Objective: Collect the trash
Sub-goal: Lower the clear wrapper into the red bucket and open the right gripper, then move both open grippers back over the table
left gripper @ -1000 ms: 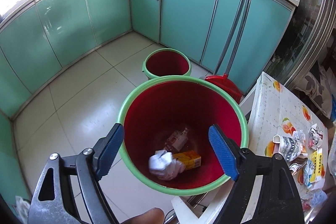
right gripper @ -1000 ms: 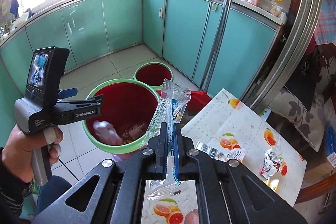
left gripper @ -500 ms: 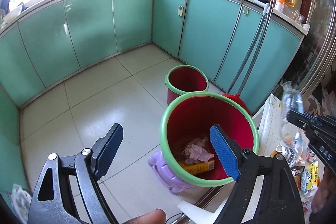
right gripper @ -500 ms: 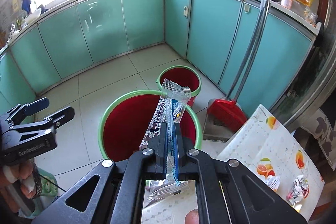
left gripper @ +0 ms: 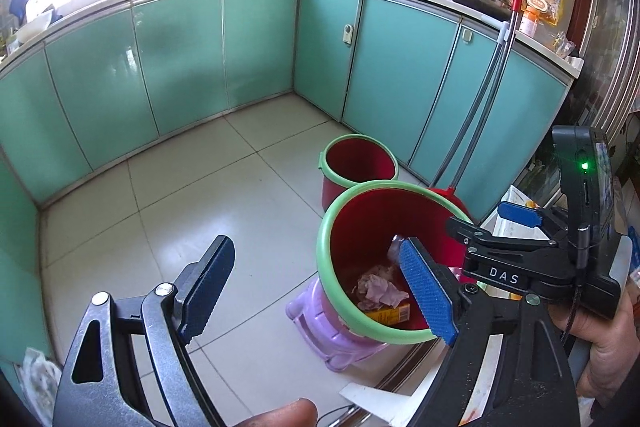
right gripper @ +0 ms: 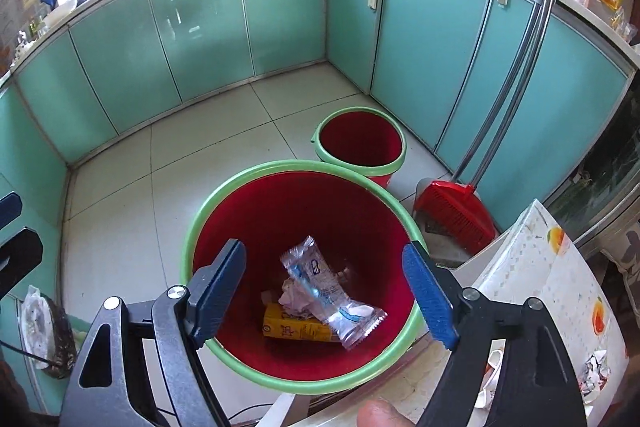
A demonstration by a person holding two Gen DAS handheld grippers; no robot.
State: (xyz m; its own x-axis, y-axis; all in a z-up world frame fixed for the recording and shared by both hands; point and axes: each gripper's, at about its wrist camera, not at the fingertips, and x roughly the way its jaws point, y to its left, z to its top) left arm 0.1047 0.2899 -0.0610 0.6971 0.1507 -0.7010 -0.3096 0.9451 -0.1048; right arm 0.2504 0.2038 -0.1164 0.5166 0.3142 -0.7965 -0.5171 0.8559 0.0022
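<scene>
Both tongs (left gripper: 316, 291) (right gripper: 324, 291) gape empty — wrapper (right gripper: 332, 291) half-hides bin (right gripper: 200, 219) litter, right just opened.

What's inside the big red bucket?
In the big bucket: a clear wrapper on top, crumpled paper and a yellow box beneath. Anything under them is covered.

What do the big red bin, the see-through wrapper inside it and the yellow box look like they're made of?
Big red bin: likely moulded plastic, smooth with a slight sheen and a pale green rolled rim. See-through wrapper: thin glossy plastic film, crinkled, with crimped ends. Yellow box: probably printed cardboard, matte, flat-sided.
</scene>
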